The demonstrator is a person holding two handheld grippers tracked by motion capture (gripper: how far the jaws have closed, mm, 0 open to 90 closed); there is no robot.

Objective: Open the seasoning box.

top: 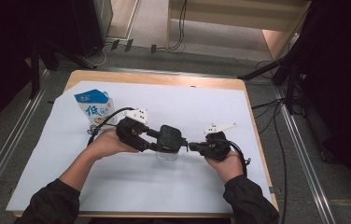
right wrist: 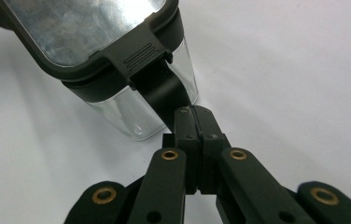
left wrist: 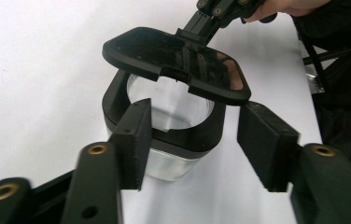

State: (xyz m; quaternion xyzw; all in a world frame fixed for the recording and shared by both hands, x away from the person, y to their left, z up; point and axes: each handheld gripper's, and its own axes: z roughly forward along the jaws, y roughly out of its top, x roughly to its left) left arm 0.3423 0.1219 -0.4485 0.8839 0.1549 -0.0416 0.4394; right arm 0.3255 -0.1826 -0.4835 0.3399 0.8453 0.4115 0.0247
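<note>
A clear jar (top: 166, 155) with a black collar stands on the white sheet at mid-table. Its black lid (top: 170, 135) is tilted up off the rim (left wrist: 164, 56). My right gripper (top: 192, 146) is shut on the black tab (right wrist: 162, 93) that hangs from the lid's edge, seen close in the right gripper view (right wrist: 195, 116). My left gripper (top: 157, 140) comes in from the left with its jaws on either side of the collar (left wrist: 201, 140). One pad (left wrist: 136, 140) lies against the collar. The other pad (left wrist: 267, 144) stands a gap away from it.
A blue and white milk pouch (top: 94, 106) stands at the back left of the white sheet (top: 211, 107), which covers most of the wooden table (top: 164, 78). Cables and stands lie on the floor around the table.
</note>
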